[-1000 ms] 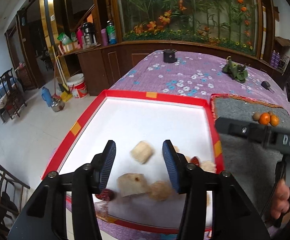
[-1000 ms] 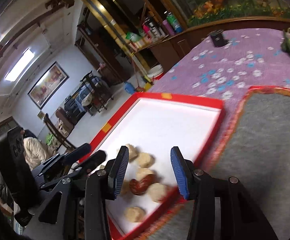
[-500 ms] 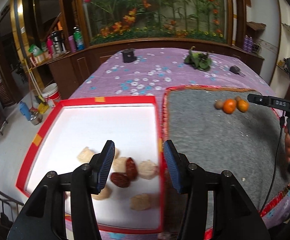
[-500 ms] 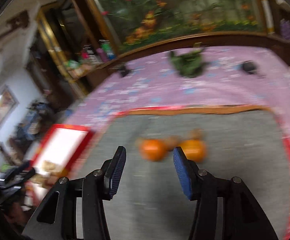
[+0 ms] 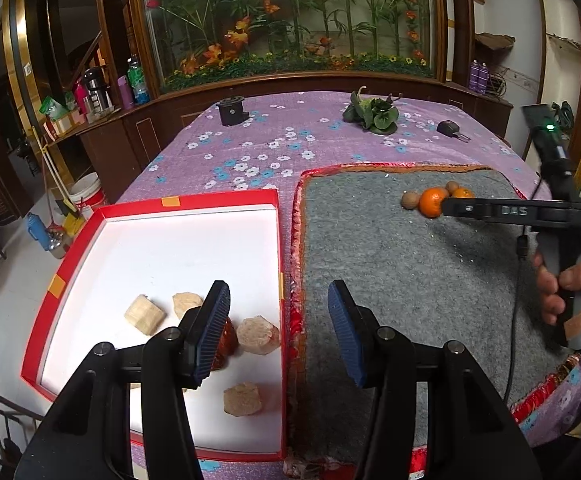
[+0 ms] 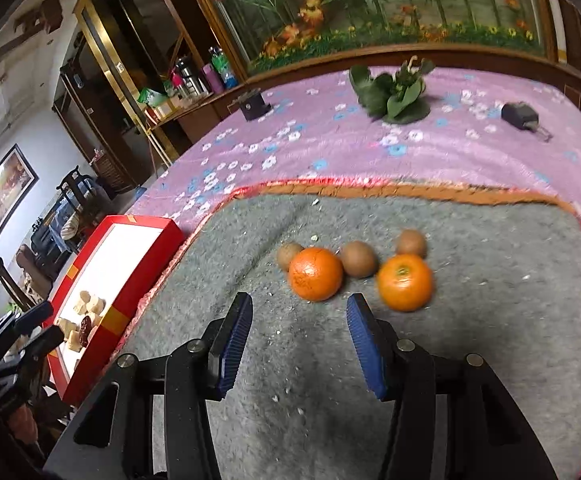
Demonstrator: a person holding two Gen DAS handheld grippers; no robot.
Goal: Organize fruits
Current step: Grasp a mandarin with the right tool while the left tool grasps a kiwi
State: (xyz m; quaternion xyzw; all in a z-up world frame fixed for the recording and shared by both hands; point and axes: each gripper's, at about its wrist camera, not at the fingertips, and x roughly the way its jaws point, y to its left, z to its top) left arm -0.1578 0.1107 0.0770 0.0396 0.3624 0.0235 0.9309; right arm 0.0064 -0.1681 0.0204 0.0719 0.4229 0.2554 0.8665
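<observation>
Your red box [image 5: 162, 203] w/ the white inside sits just left of the grey mat [image 5: 402, 280], nearly touching its edge. In the box, all bunched at the near end by the mat: a few pale, rough, chunky pieces [image 5: 257, 335] and a dark red wrinkly one [image 5: 226, 340], partly hidden behind your left gripper's finger. Rest of the box floor is bare white.

The mat is fuzzy grey felt w/ a red-orange fringe, lying on a purple flowery cloth [image 5: 250, 152]. On the mat's far half, well away from the box: two round oranges, the left orange [image 6: 315, 273] and the right orange [image 6: 405, 282], plus three smaller brown egg-shaped fruits [image 6: 357, 258] tucked beside and behind them, all in one tight cluster.

Your right gripper [image 6: 298, 344] has its jaws apart, nothing between them; they've just been opening a bit. The left orange sits just beyond the tips, roughly in line w/ the gap; the right orange is just outside the right finger.

Your left gripper [image 5: 276, 332] also has jaws apart, empty, hanging over the seam between box and mat.
</observation>
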